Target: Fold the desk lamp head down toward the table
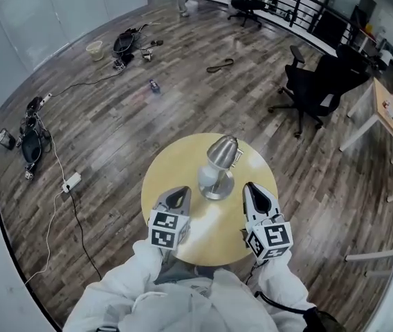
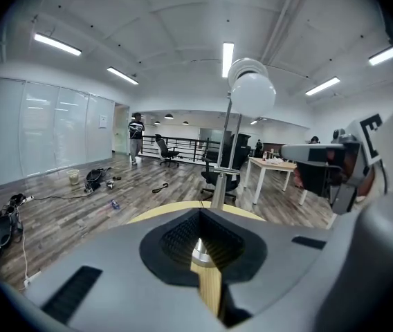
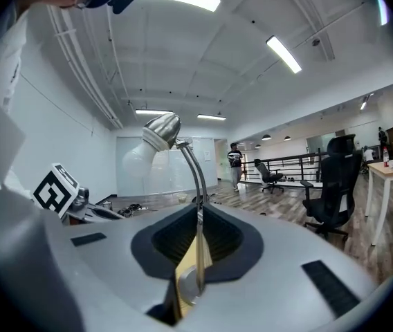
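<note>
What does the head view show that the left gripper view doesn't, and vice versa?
Head view only: the left tongs from outside, their marker cube, and the person's white sleeves.
Left gripper view only: ceiling light strips, and the lamp head seen side-on, standing high above the tabletop.
Both: the desk lamp, yellow table, right tongs, black office chairs and plank floor.

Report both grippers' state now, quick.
Left gripper: closed, holding nothing.
Right gripper: closed, holding nothing.
</note>
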{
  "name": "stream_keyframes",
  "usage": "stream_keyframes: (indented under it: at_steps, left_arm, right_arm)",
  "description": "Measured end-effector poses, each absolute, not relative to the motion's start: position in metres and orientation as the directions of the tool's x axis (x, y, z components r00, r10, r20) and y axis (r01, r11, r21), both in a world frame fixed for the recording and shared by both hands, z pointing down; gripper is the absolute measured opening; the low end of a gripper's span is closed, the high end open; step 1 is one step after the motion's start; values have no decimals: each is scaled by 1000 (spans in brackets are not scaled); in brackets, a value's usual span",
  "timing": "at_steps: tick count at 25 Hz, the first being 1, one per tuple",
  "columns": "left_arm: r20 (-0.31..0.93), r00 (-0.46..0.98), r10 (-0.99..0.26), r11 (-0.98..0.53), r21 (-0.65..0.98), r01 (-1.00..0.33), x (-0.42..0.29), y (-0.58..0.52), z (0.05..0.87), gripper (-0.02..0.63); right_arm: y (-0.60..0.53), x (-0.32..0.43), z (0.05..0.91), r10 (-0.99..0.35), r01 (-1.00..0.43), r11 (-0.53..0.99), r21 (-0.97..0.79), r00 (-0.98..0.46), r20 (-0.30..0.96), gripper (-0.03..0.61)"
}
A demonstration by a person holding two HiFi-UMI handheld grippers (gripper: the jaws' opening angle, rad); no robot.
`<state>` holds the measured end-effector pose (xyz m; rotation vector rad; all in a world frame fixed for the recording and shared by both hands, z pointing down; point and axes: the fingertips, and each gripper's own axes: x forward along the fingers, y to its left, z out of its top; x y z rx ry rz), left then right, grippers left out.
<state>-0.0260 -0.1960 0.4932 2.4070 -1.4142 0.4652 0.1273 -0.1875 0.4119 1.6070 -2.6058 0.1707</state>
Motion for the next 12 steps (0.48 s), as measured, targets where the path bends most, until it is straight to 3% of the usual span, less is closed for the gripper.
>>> stream_keyframes:
  at_steps: [3,6,12]
  left_arm:
    - [435,505,-746,-519,97,-849,-16,-212,505,0]
    - [446,543,-711,-576,74,-814,-10,-223,517,0]
    - [484,629,-609,-660,131,-740,2,-254,564,0]
  right_arm:
    - [-207,126,410,-857,-864,501,-49,-503,111,15]
    - [-223,124,408,-830,-836,548,-25,-548,109,77]
    - [-243,104,399,-755,-754,654,58,-647,106,77]
